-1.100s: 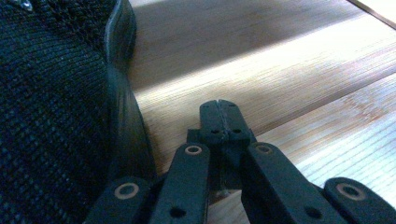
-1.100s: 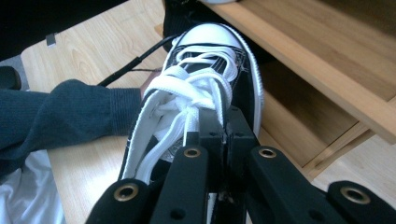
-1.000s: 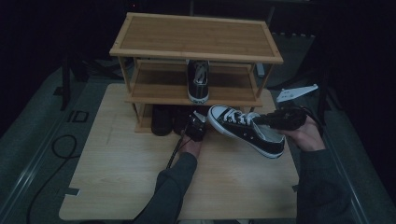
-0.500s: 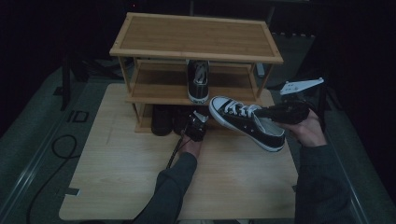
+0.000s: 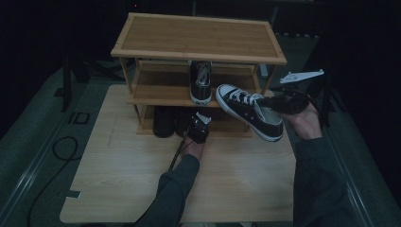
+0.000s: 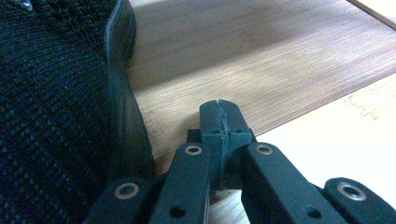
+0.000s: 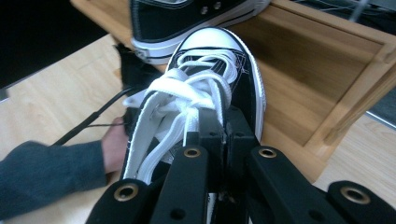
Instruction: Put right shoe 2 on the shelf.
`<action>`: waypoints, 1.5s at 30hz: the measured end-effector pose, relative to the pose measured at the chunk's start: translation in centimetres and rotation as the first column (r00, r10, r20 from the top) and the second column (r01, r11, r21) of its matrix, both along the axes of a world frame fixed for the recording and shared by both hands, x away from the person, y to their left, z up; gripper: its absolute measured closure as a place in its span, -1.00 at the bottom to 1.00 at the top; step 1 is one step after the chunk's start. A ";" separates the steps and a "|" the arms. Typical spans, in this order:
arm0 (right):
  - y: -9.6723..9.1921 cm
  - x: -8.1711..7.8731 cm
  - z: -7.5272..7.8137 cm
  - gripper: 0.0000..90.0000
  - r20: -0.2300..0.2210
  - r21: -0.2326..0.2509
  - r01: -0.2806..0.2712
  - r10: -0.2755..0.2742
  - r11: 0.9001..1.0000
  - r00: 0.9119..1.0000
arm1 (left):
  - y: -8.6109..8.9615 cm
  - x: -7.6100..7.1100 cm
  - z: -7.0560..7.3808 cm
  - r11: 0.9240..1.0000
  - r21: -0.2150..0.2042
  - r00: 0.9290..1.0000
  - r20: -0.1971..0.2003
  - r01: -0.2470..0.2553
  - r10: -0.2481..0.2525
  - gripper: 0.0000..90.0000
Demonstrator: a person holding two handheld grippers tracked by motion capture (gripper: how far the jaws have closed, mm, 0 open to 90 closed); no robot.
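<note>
The right tongs (image 5: 279,103) are clamped on the side wall of a black-and-white sneaker (image 5: 248,111) — held off the counter (image 5: 118,179), toe toward the rack's (image 5: 198,38) middle shelf, beside its mate (image 5: 201,81). The left tongs (image 6: 218,116) are closed on nothing — a dark shoe (image 6: 56,107) beside them.

right gripper (image 5: 279,103) | we now carry the sneaker (image 5: 248,116) higher and closer to the shoe rack (image 5: 198,34) than a second ago | toe now level with the middle shelf edge, beside the shelved sneaker (image 5: 201,82)
</note>
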State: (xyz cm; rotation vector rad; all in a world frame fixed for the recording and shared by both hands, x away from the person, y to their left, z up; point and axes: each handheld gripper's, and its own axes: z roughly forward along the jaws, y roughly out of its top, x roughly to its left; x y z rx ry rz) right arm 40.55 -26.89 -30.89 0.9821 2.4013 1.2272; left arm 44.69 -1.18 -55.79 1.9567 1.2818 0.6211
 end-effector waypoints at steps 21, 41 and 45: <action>2.7 3.4 -1.0 0.96 -0.011 0.066 0.156 -0.156 0.985 0.988 | 0.0 0.0 0.0 1.000 0.000 1.000 0.001 0.000 0.000 1.00; 2.3 4.0 -1.2 0.63 -0.020 0.072 0.180 -0.179 0.981 0.984 | 0.0 0.0 0.0 1.000 0.001 1.000 0.000 0.000 0.000 1.00; 1.5 3.3 -0.4 0.51 0.005 0.115 0.173 -0.175 0.978 0.985 | 0.0 0.0 0.0 1.000 0.001 1.000 0.000 0.000 0.000 1.00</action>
